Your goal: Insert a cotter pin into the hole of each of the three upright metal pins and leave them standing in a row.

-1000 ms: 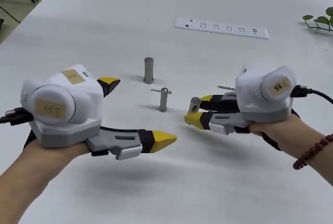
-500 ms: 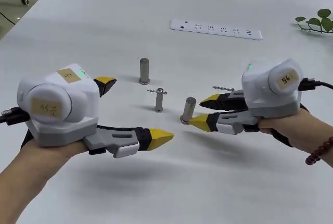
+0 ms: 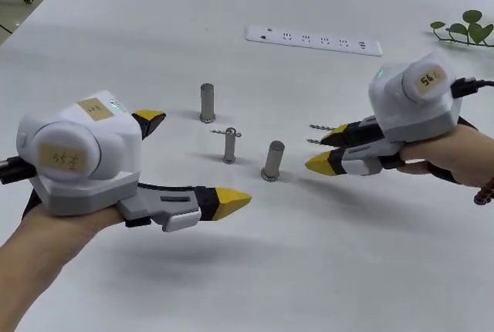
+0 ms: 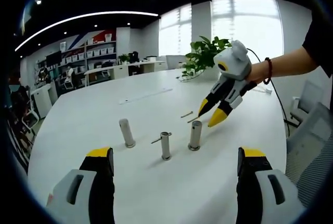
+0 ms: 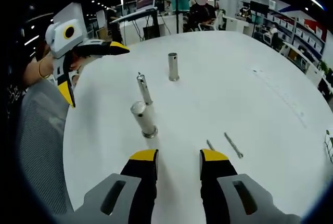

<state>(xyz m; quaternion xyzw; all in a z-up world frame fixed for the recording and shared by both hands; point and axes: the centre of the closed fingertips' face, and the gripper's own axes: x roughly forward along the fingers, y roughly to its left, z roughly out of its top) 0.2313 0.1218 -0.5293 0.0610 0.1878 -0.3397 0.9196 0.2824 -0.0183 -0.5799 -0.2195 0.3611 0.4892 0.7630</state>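
Three upright metal pins stand in a slanted row on the white table: the far pin (image 3: 207, 103), the middle pin (image 3: 229, 145) with a cotter pin through its top, and the near pin (image 3: 272, 160). They appear again as far pin (image 4: 126, 133), middle pin (image 4: 165, 146) and near pin (image 4: 195, 135). Two loose cotter pins (image 5: 232, 145) lie just beyond my right gripper (image 5: 178, 156). That right gripper (image 3: 327, 150) is open and holds nothing, a little right of the near pin (image 5: 143, 119). My left gripper (image 3: 193, 160) hovers wide open to the left of the row.
A white power strip (image 3: 312, 40) lies at the back of the table. A green plant (image 3: 463, 27) sits at the far right edge. Bare table surrounds the pins. Office desks and a seated person show in the background of the right gripper view.
The right gripper had the near pin between its jaws; it has let go and drawn back to the right. The near pin now stands free and upright. The left gripper stays put.
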